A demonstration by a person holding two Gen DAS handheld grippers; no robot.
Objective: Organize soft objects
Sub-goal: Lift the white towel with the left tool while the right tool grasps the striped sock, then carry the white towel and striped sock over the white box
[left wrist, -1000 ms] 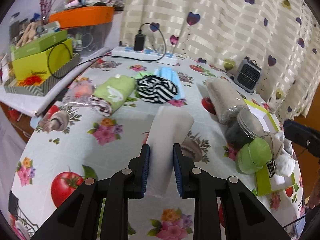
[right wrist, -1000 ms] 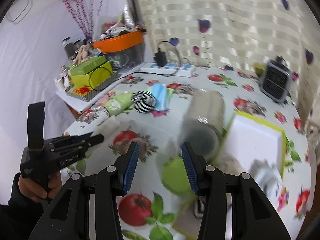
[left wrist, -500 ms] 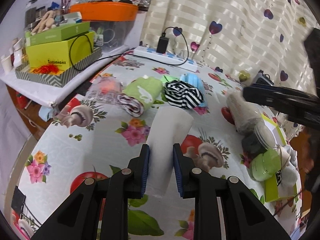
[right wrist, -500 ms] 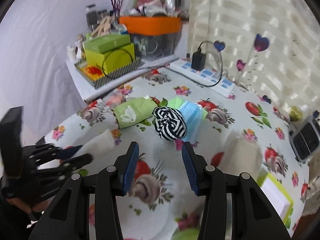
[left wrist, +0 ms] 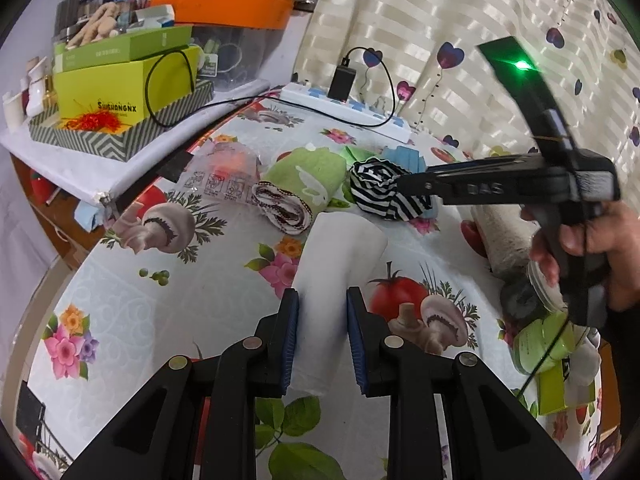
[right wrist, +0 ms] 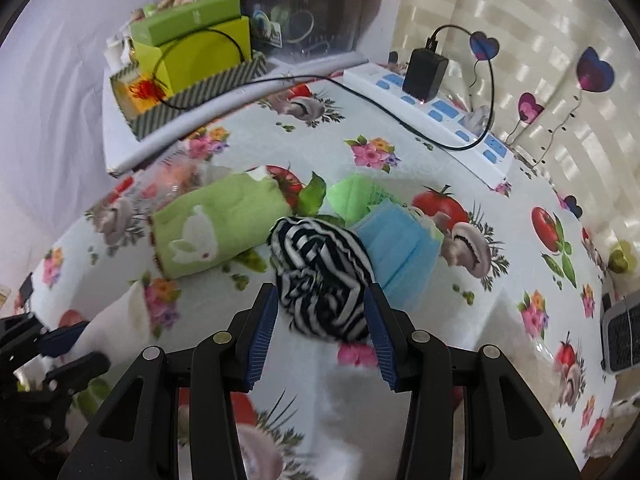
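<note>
1. My left tool (left wrist: pixel 322 334) is clenched on a rolled white cloth (left wrist: pixel 340 256), whose far end points toward the row of soft things on the desk (left wrist: pixel 132 312).
2. My right tool (right wrist: pixel 320 330) is spread wide, its pads either side of the striped black-and-white bundle (right wrist: pixel 320 276) and not yet pressing it.
3. Beside the bundle lie the green rabbit towel (right wrist: pixel 208 232) and the blue face masks (right wrist: pixel 400 248); I judge the sorting only partly done.
4. Both tools tilt downward; a hand (left wrist: pixel 592 248) grips the right one.

Left wrist view: looks forward and down along its fingers, low over the tablecloth (left wrist: pixel 120 320).
Right wrist view: steeper, close above the striped bundle (right wrist: pixel 320 276).
Shared: striped bundle (left wrist: pixel 384 196), green towel roll (right wrist: pixel 212 232), power strip (left wrist: pixel 344 108).
</note>
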